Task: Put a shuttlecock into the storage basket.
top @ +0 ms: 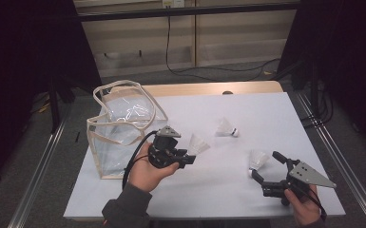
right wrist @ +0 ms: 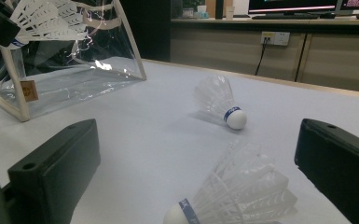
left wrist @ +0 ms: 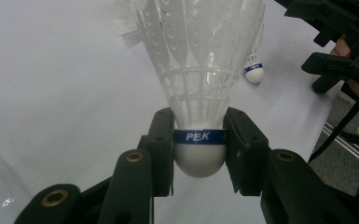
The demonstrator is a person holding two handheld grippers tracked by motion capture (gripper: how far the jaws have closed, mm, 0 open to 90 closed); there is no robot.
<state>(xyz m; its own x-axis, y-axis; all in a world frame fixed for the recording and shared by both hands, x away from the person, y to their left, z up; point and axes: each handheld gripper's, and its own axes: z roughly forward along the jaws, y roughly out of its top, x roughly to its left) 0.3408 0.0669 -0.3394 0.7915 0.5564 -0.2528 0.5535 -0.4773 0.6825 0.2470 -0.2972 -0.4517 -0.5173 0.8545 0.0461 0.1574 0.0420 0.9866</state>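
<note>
Low in the right of the high view I hold my right gripper (top: 262, 167) with its black jaws spread wide, touching nothing. A white plastic shuttlecock with a blue band (top: 256, 160) lies on its side on the white table top (top: 228, 190), right between those open jaws. In the right gripper view its round cork (right wrist: 176, 215) points to the lower left and its skirt fans out to the right, so I think I only have to squeeze to catch it. Farther up and to the left, my left gripper (top: 188, 157) pinches a second white shuttlecock (top: 198, 145) by its round cork, one pad on each side of the blue band (left wrist: 199, 136), skirt pointing away. A third white shuttlecock (top: 226, 128) lies farther back, near the middle. The clear plastic bag with cream straps (top: 119, 128) stands at the left, just beside my left hand (top: 147, 173), so that hand is nearer to it.
</note>
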